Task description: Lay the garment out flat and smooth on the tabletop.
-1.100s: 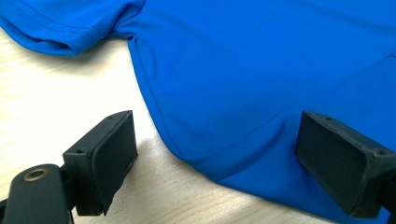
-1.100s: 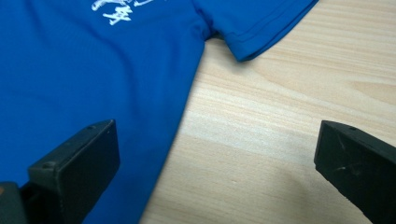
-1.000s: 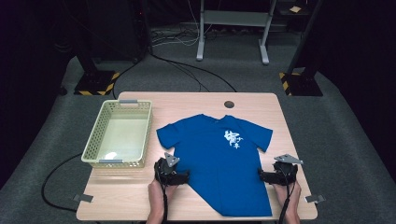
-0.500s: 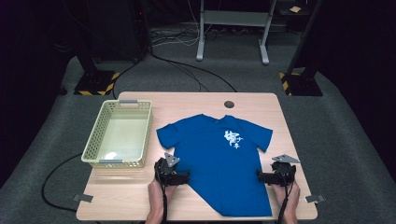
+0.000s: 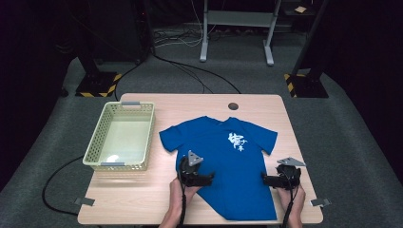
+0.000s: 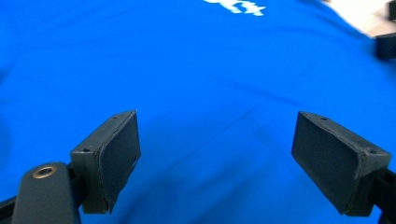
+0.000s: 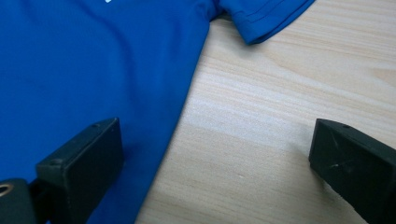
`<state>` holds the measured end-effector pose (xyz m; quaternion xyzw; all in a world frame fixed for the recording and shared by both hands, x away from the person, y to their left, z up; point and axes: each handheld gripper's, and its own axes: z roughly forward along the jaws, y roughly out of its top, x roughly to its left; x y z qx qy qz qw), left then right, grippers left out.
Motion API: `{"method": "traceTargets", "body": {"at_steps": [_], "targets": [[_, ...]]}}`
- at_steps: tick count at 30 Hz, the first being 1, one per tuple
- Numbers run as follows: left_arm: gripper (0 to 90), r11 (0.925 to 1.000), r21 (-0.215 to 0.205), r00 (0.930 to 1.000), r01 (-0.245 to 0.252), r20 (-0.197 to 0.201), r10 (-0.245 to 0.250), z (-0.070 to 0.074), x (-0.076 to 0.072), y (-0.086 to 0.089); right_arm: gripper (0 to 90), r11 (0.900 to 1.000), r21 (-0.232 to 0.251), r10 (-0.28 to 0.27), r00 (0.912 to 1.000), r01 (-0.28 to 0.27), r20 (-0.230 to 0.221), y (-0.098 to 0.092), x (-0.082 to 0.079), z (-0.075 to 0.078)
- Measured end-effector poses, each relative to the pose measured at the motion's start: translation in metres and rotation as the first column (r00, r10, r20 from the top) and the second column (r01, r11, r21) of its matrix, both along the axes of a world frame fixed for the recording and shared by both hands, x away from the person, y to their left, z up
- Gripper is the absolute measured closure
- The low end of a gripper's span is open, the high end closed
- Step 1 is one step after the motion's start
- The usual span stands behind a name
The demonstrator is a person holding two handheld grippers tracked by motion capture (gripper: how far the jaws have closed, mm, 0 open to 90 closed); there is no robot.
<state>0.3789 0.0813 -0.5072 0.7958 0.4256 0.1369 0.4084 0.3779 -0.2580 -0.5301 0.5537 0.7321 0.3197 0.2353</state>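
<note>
Both grippers over a blue T-shirt spread on the table.

We see the blue T-shirt [image 5: 227, 164] lying flat on the table [image 5: 142, 190], beside the basket [image 5: 121, 137]. The left gripper [image 6: 215, 158] hangs over the cloth, jaws wide apart, holding nothing. The right gripper [image 7: 212, 175], also spread, straddles the shirt's side edge, perhaps just clear of it.

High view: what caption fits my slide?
Two open grippers over a blue T-shirt beside a basket.
</note>
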Motion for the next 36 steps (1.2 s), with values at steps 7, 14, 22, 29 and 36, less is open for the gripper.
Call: {"method": "traceTargets", "body": {"at_steps": [7,14,22,29,36], "targets": [[19.2,0.9984,0.038,0.9990,0.042,-0.012,-0.042,-0.007,0.001,-0.035,2.6,1.000,0.001,-0.002,1.0000,0.002,0.000,0.000,0.000,0.000],[38.7,0.9956,0.094,0.9999,-0.004,-0.010,0.004,-0.014,-0.003,-0.046,3.5,1.000,-0.001,0.000,1.0000,0.000,0.003,0.000,-0.001,0.000],[57.9,0.9971,0.074,0.9998,-0.019,0.004,0.018,-0.015,-0.009,-0.040,3.7,1.000,-0.003,0.000,1.0000,0.000,0.004,0.000,-0.001,0.000],[71.4,0.9993,0.033,0.9999,-0.014,0.001,0.014,-0.017,-0.012,-0.033,3.6,1.000,-0.002,0.000,1.0000,0.000,0.003,0.000,-0.001,0.000],[81.2,0.9999,0.016,1.0000,-0.006,0.007,0.006,-0.016,-0.013,-0.028,3.7,1.000,-0.001,-0.003,1.0000,0.003,0.003,0.000,-0.001,0.000]]}}
